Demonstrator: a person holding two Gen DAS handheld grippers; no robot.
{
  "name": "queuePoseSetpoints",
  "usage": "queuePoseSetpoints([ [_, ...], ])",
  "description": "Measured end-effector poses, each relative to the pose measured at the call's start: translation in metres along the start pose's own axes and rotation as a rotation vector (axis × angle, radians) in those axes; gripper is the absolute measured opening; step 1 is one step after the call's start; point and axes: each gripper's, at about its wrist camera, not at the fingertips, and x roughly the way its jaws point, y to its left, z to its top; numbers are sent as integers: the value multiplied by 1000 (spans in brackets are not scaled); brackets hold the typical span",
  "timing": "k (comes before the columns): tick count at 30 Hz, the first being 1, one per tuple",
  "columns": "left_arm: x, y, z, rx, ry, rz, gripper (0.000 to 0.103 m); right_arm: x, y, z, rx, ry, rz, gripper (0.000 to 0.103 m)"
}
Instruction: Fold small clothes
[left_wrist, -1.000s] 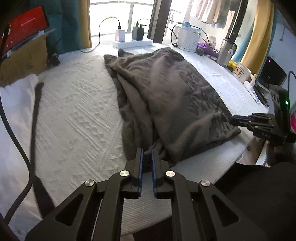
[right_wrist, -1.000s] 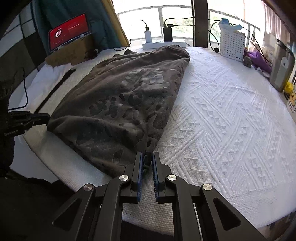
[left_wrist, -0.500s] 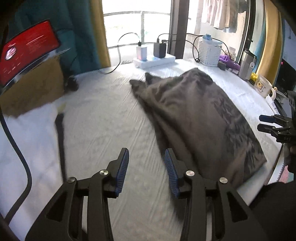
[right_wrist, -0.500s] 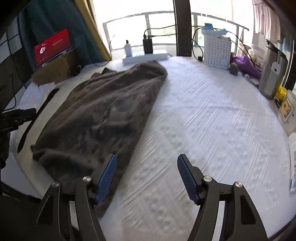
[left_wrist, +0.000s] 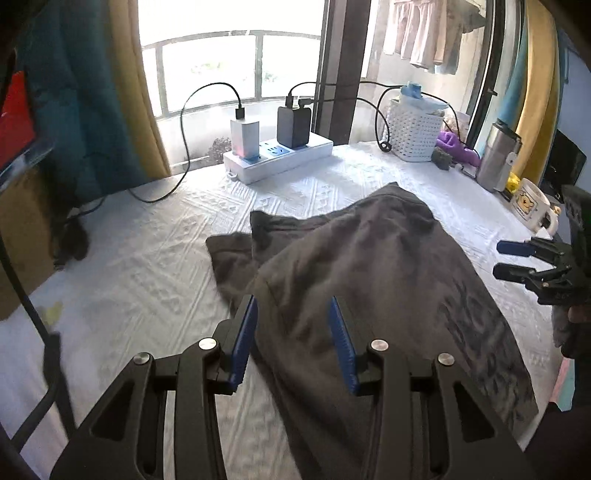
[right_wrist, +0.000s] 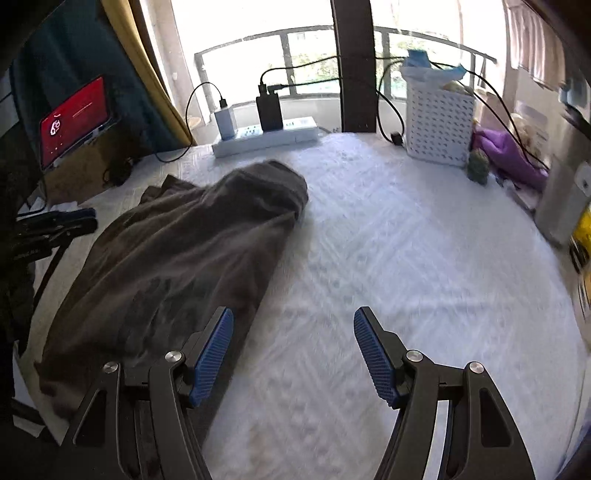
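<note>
A dark grey-brown garment (left_wrist: 373, 280) lies folded lengthwise on the white textured cloth (left_wrist: 147, 266). It also shows at the left of the right wrist view (right_wrist: 177, 258). My left gripper (left_wrist: 293, 314) is open and empty, raised over the garment's left edge. My right gripper (right_wrist: 293, 325) is open wide and empty, above the white cloth (right_wrist: 406, 258) just right of the garment. The right gripper also shows at the right edge of the left wrist view (left_wrist: 517, 260). The left gripper shows at the left of the right wrist view (right_wrist: 79, 219).
A white power strip (left_wrist: 277, 157) with chargers and cables sits at the back by the window. A white basket (left_wrist: 415, 131), purple item (left_wrist: 456, 146), steel flask (left_wrist: 496, 158) and mug (left_wrist: 532, 206) line the right side. A red screen (right_wrist: 74, 118) stands at left.
Both grippers have opened and let go of the garment's near corners. Both lifted and moved forward over the table, and the garment now lies flat.
</note>
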Motion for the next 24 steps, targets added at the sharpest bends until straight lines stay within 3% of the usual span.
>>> queuePoseSetpoints([
  [3,15,4,8,7,15,-2,40,12,-3,18,-15,-11,12,69],
  [5,26,6,13,5,32,-10,40,22,-5,30,-19,-15,24,60],
  [7,37,7,17,16,50,-4,40,34,-9,42,-25,-14,35,59],
  [12,56,7,19,55,107,68,40,58,-10,66,-49,-7,47,56],
  [22,64,11,16,39,121,26,39,90,-2,81,-75,16,106,56],
  [24,64,8,16,49,115,23,18,96,-2,82,-71,23,126,55],
])
